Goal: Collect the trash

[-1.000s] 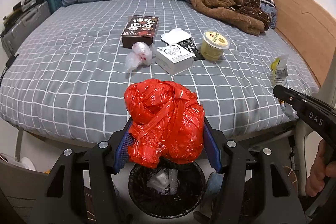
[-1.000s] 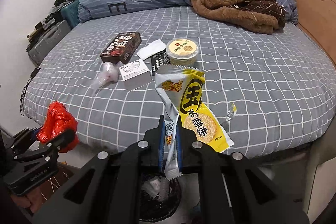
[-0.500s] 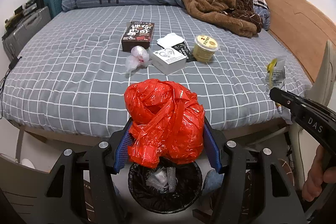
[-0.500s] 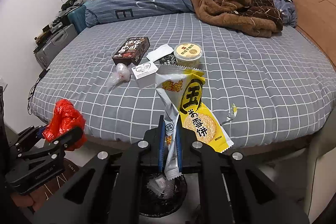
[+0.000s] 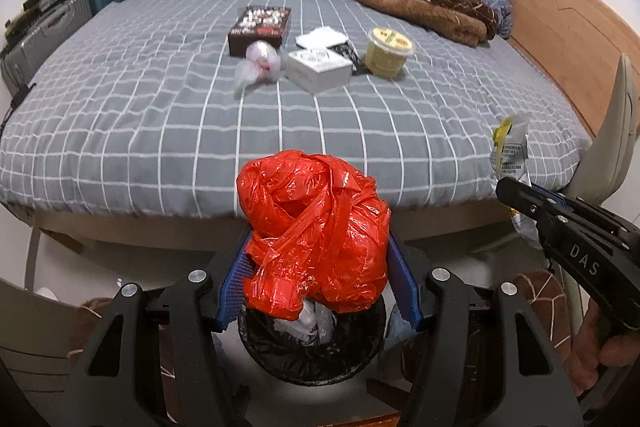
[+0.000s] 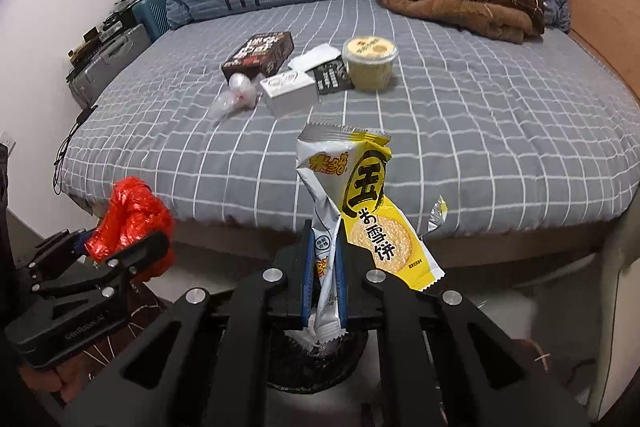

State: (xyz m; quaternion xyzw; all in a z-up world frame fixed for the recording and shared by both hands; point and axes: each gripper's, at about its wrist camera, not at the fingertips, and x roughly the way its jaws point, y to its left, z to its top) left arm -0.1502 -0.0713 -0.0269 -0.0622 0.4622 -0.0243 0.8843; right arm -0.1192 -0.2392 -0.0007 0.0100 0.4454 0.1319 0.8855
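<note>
Trash still on the grey checked bed (image 5: 160, 115), well beyond the black bin (image 5: 312, 355): dark snack box (image 5: 260, 25), white carton (image 5: 318, 69), yellow lidded tub (image 5: 388, 53), knotted clear bag (image 5: 258, 63).

Red plastic bag (image 5: 316, 239), crumpled and bulky, pinched between the blue pads of the left gripper (image 5: 316, 287), directly above the bin mouth. Risk: bundle looks nearly as wide as the opening; on release it may perch on the rim or on trash already inside and roll to the floor.

Yellow rice-cracker wrapper (image 6: 360, 203), gripped at its lower edge by the right gripper (image 6: 325, 279), jaws pressed together, also above the bin. Risk: light foil, standing tall and leaning right; it may flutter sideways and miss, or cling to a pad.

Both tools crowd one small opening; collision likely if they drop together.
</note>
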